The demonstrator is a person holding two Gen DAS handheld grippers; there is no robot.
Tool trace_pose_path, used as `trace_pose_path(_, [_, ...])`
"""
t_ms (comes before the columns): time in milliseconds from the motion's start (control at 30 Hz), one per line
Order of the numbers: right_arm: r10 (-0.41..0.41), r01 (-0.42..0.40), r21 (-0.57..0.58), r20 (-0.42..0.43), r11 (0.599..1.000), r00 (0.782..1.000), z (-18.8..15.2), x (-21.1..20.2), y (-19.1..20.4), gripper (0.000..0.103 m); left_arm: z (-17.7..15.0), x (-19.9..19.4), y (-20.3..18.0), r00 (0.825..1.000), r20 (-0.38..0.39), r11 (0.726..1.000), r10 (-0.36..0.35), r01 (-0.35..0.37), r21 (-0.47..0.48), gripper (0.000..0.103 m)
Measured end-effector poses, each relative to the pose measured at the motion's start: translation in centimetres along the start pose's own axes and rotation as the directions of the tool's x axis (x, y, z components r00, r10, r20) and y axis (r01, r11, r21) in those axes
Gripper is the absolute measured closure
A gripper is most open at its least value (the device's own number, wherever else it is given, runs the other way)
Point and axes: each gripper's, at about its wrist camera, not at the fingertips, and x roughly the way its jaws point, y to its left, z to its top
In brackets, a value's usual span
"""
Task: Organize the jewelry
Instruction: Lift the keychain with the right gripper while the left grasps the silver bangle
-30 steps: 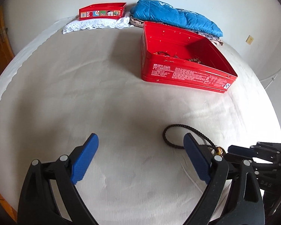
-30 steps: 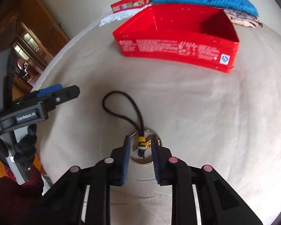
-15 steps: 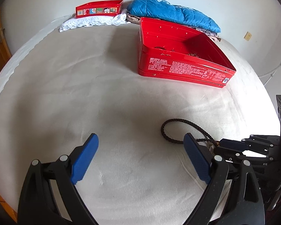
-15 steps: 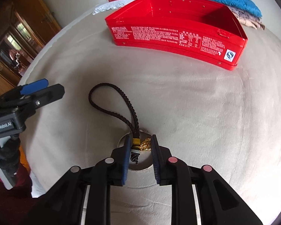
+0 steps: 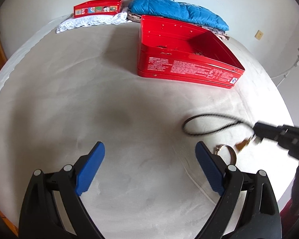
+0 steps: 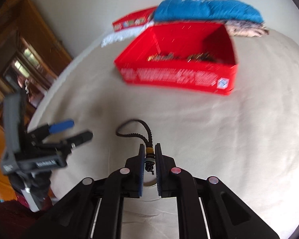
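Note:
My right gripper [image 6: 149, 149] is shut on a black braided cord necklace [image 6: 143, 131] at its yellow-banded end and holds it lifted off the bed; the loop hangs forward. In the left wrist view the cord [image 5: 205, 123] trails from the right gripper [image 5: 257, 133], with a small gold charm dangling. A silver ring or bangle [image 5: 227, 151] lies on the bed below it. My left gripper [image 5: 149, 159] is open and empty, low over the bed. The open red tin box [image 5: 189, 67] [image 6: 179, 71] holds several jewelry pieces.
A blue quilted jacket [image 5: 179, 10] lies on folded cloth behind the box. A small red box [image 5: 98, 7] sits on white lace [image 5: 89, 22] at the back. A wooden cabinet [image 6: 20, 49] stands left of the bed.
My right gripper has closed on the cord's end and lifted it off the bed, moving up and toward the red box. The silver ring stays on the bed. The left gripper has barely moved.

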Motion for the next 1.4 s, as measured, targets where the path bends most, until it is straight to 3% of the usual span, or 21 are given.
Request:
trace_pose_path(167, [-0.046,0.043,0.064,0.052,0.997,0.998,0.0,-2.1,-2.9,0.093,0.1,0.3,-1.6,0.998,-0.023,0.998,-0.051,0.052,0.024,0.012])
trace_pose_path(367, [-0.080,0.082,0.134,-0.018,0.988,0.997,-1.8,0.0,-6.1,0.093,-0.1,1.9,-5.6,0.991,-0.081,0.989,-0.103,0.110,0.096,0.012])
trace_pose_path(533, [-0.121,0.126,0.157,-0.039,0.980,0.992,-3.2,0.9,-7.9,0.093,-0.6,4.0,-8.8,0.990,-0.118,0.983,-0.073,0.091,0.157,0.012])
trace_pose_path(867, [-0.080,0.089,0.177,-0.058,0.980,0.995,-4.0,1.0,-9.3,0.093,-1.3,6.3,-12.2,0.989,-0.147,0.976,0.001,0.032,0.217,0.013])
trace_pose_path(933, [-0.074,0.083,0.178,-0.057,0.981,0.996,-3.9,1.1,-9.4,0.093,-1.5,6.3,-12.8,0.989,-0.144,0.973,0.014,0.020,0.232,0.023])
trace_pose_path(1067, [-0.065,0.074,0.177,-0.058,0.981,0.996,-3.8,1.1,-9.4,0.090,-1.6,5.9,-13.3,0.990,-0.142,0.968,0.015,0.021,0.251,0.056])
trace_pose_path(1400, [-0.074,0.085,0.217,-0.058,0.972,0.996,-4.2,0.2,-10.4,0.076,-0.8,5.0,-10.6,0.993,-0.117,0.981,-0.005,0.028,0.192,0.056])
